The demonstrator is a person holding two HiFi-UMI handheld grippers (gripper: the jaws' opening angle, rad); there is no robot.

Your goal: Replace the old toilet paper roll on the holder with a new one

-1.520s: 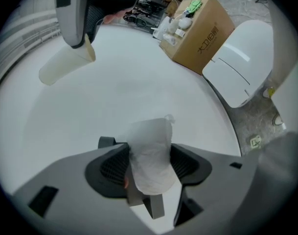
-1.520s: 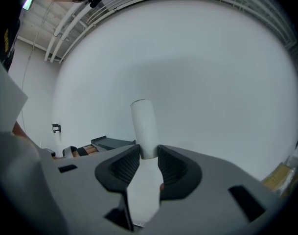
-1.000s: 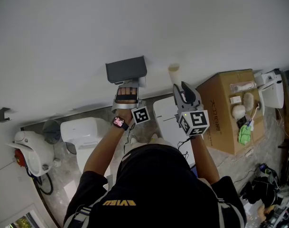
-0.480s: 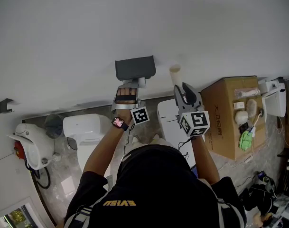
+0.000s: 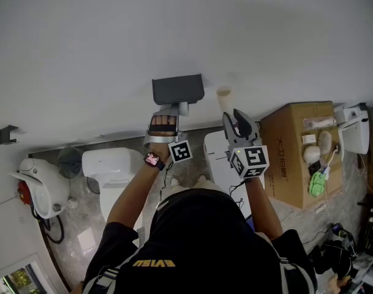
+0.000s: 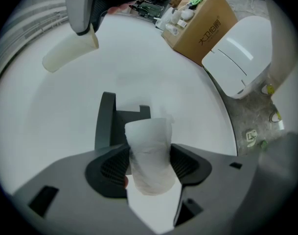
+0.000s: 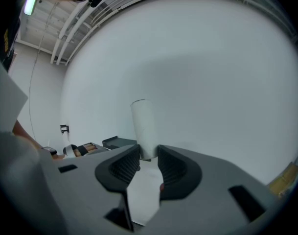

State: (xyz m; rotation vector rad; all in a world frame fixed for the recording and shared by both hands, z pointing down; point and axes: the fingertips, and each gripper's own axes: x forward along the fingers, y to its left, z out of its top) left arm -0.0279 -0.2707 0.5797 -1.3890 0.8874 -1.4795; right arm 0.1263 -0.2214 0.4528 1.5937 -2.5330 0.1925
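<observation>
Old cardboard tube point(image 7: 144, 126): off the holder point(image 5: 177, 89), clamped narrowly in the right hand-held gripper point(image 7: 149, 161). New paper roll point(image 6: 148, 136): held in the left hand-held gripper point(image 6: 149, 155) just before the holder, apparently not yet mounted.

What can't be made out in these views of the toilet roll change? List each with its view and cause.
Left gripper view: the paper roll in the left claw covers the lower part of the holder.
Right gripper view: the near end of the cardboard tube is hidden between the jaws of the right claw.
Head view: the items on the cardboard box are too small to name.
</observation>
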